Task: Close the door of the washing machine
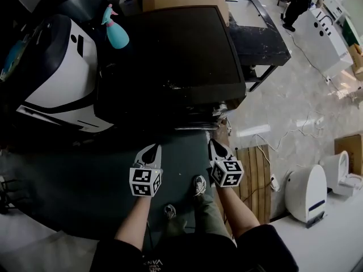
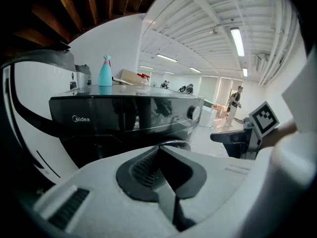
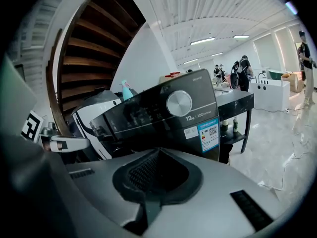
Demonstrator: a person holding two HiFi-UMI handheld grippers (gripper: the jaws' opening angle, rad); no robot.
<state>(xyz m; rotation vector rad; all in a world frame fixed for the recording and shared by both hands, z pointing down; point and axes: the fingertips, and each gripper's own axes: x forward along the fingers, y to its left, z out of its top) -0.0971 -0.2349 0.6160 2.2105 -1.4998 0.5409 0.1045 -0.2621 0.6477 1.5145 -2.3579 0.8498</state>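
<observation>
The black front-loading washing machine (image 1: 170, 55) stands just ahead of me; I look down on its top. Its front panel (image 2: 124, 115) carries a round knob (image 3: 179, 103) and a blue sticker (image 3: 208, 133). A shiny curved door rim (image 2: 171, 144) shows just over the left gripper's tips; how the door stands I cannot tell. My left gripper (image 1: 148, 152) (image 2: 159, 150) is shut and empty, short of the machine's front. My right gripper (image 1: 216, 147) (image 3: 157, 155) is beside it, also shut with nothing held.
A teal spray bottle (image 1: 115, 30) stands on the machine's back left corner. A white machine (image 1: 57, 72) is close on the left, a dark table (image 1: 255, 27) on the right. A wooden pallet (image 1: 258, 174) and white appliances (image 1: 306, 191) are at my right.
</observation>
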